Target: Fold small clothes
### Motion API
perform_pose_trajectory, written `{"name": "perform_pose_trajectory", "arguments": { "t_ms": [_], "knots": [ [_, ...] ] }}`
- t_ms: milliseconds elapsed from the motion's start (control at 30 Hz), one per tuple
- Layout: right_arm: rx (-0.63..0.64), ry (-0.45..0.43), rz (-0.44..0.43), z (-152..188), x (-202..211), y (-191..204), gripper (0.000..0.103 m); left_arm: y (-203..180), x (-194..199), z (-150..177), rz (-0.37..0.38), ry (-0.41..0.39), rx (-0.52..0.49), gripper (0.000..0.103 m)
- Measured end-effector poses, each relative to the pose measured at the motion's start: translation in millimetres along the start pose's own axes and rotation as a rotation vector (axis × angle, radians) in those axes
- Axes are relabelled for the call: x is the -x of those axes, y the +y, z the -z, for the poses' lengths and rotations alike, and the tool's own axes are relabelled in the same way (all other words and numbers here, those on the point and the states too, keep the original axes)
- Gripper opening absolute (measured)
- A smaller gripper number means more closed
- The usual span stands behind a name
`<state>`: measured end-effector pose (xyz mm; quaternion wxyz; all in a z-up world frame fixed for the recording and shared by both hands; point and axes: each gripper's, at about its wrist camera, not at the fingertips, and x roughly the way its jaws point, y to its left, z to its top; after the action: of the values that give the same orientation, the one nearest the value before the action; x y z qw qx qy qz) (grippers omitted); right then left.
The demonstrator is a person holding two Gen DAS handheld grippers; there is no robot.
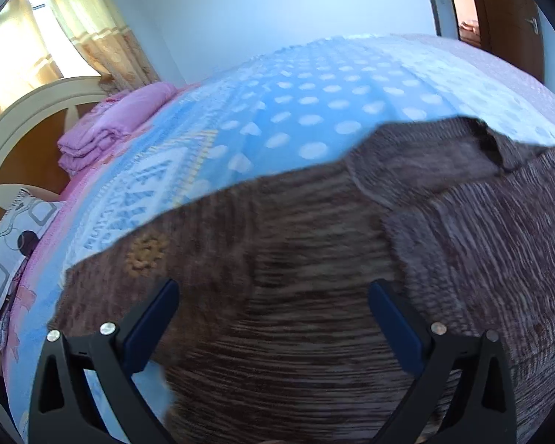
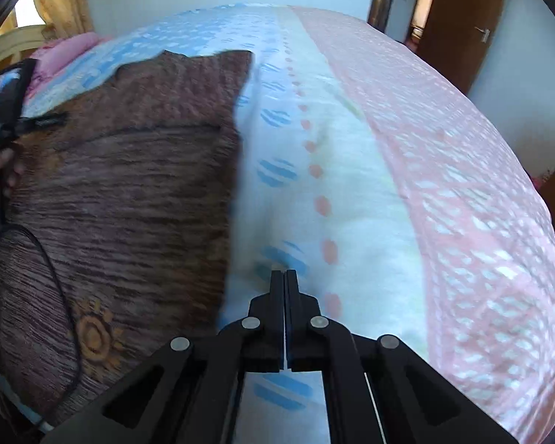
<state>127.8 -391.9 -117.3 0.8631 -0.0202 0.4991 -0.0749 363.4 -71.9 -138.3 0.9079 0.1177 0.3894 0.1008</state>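
A brown striped knit garment [image 1: 314,259] with a small yellow sun emblem [image 1: 144,251] lies spread on the bed. My left gripper [image 1: 273,288] is open just above it, fingers wide apart over the fabric, holding nothing. In the right wrist view the same garment [image 2: 129,203] lies to the left, with the sun emblem [image 2: 92,336] near the bottom. My right gripper [image 2: 285,277] is shut and empty, over the bedspread just right of the garment's edge.
The bed has a blue, white and pink patterned cover [image 2: 407,185]. Folded pink bedding [image 1: 111,125] and a headboard [image 1: 26,118] are at the left. A patterned pillow [image 1: 7,244] lies at the left edge. A brown door [image 2: 462,18] stands behind the bed.
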Motion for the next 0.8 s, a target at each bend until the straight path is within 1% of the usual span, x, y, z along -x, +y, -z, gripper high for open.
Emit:
{"name": "perform_pose_trajectory", "arguments": {
  "t_ms": [67,133,200,233,267,300,367,433,467,533,600,667,767,800],
  "knots": [
    [-0.01,-0.041,0.015,0,7,-6,0.0,22,1,-4,-0.032,-0.022,0.029,0.103],
    [-0.024,-0.091,-0.029,-8,20,-6,0.001,43,0,-7,-0.047,-0.03,0.044,0.103],
    [0.016,-0.136,-0.08,-21,31,10,0.022,57,-1,-8,-0.065,-0.035,0.053,0.103],
    [0.045,-0.156,-0.111,-28,35,22,0.046,63,-1,-7,-0.07,-0.035,0.055,0.103],
    [0.084,-0.174,-0.152,-35,38,36,0.048,69,-2,-6,-0.073,-0.032,0.056,0.103],
    [0.141,-0.177,-0.198,-43,39,57,0.048,76,-4,-4,-0.075,-0.025,0.057,0.103],
    [0.227,-0.167,-0.246,-56,37,93,0.048,92,-9,2,-0.072,0.003,0.073,0.103],
    [0.305,-0.16,-0.283,-73,29,131,0.048,105,-14,9,-0.086,0.027,0.087,0.103],
    [0.333,-0.153,-0.3,-82,25,147,0.046,116,-19,15,-0.094,0.044,0.094,0.103],
    [0.346,-0.14,-0.325,-104,12,172,0.043,133,-22,23,-0.103,0.064,0.107,0.103],
    [0.333,-0.127,-0.351,-130,-3,192,0.043,159,-27,32,-0.117,0.082,0.129,0.103],
    [0.327,-0.129,-0.334,-153,-20,211,0.043,179,-29,38,-0.149,0.084,0.145,0.103],
    [0.298,-0.091,-0.33,-186,-55,240,0.043,218,-39,46,-0.208,0.1,0.189,0.103],
    [0.304,-0.086,-0.307,-194,-65,248,0.043,230,-44,49,-0.228,0.111,0.207,0.103]
  ]
}}
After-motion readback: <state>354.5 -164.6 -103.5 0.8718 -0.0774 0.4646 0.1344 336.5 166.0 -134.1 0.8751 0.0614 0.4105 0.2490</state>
